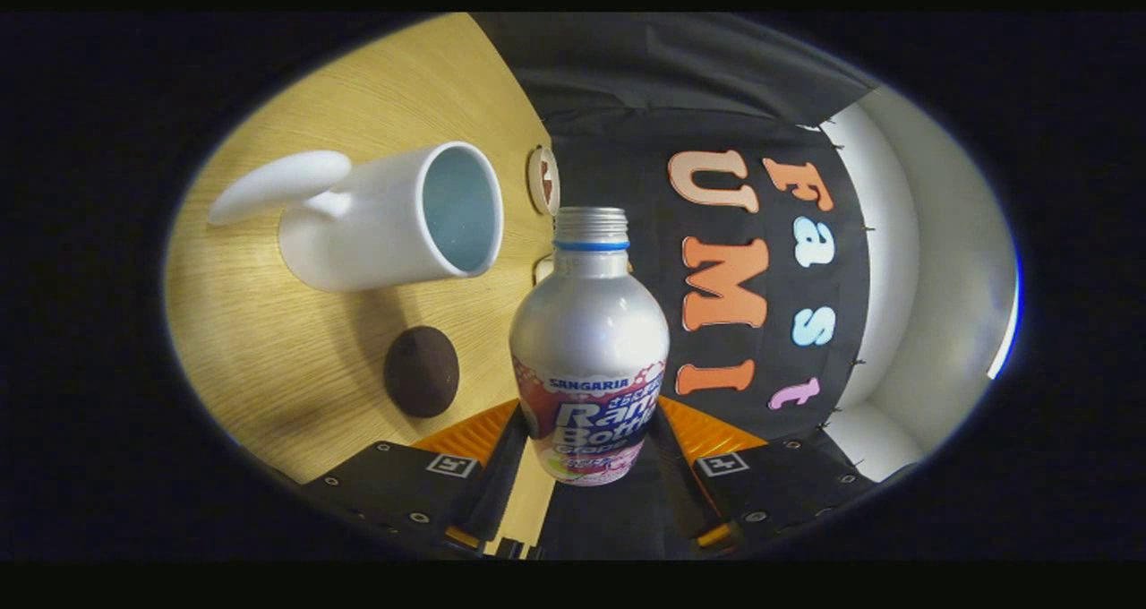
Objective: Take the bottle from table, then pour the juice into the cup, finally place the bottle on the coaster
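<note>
- Gripper (586,466) has both fingers closed onto the bottle (588,349); we see one finger pressed on each side of its lower labelled body, so it's a firm two-sided hold.
- Bottle sits between the fingers, silver body, threaded neck with a blue ring, no cap on; the neck points away from us along the fingers.
- We see the whole scene rolled sideways, so the bottle is held tilted relative to the table (295,367), off its surface as far as we can tell.
- Cup (394,215) is white with a handle, standing on the light wood table, left of the bottle neck and a little farther out; its open mouth faces toward the bottle top. Not touching.
- Coaster (422,371) is a dark round disc on the table, nearer to us than the cup, just left of the bottle body, apart from both.
- Small round thing (543,179) at the table's far edge beyond the cup; we can't tell what it is.
</note>
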Available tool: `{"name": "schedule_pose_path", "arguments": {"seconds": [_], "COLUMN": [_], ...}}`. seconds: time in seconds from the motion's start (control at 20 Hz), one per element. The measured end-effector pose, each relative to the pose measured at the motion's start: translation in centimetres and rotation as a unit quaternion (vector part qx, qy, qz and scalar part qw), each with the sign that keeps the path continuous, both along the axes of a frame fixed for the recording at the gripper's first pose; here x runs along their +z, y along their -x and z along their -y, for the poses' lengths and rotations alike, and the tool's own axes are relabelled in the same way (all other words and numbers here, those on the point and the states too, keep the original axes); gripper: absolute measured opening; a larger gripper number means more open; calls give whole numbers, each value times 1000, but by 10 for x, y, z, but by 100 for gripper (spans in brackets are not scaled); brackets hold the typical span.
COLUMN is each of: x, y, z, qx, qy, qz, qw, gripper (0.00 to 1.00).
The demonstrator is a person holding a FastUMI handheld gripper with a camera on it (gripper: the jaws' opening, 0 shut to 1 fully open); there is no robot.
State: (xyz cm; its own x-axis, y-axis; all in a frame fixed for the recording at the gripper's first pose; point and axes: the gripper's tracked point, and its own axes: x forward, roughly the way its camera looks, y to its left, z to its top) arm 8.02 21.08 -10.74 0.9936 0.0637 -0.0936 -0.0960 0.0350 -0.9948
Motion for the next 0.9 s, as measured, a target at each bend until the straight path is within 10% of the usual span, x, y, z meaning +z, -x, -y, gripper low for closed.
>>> {"name": "schedule_pose_path", "arguments": {"seconds": [0.9], "x": [15], "y": [0], "z": [-10], "qx": [20], "qy": [113], "qz": [11], "qw": [993], "gripper": [74]}}
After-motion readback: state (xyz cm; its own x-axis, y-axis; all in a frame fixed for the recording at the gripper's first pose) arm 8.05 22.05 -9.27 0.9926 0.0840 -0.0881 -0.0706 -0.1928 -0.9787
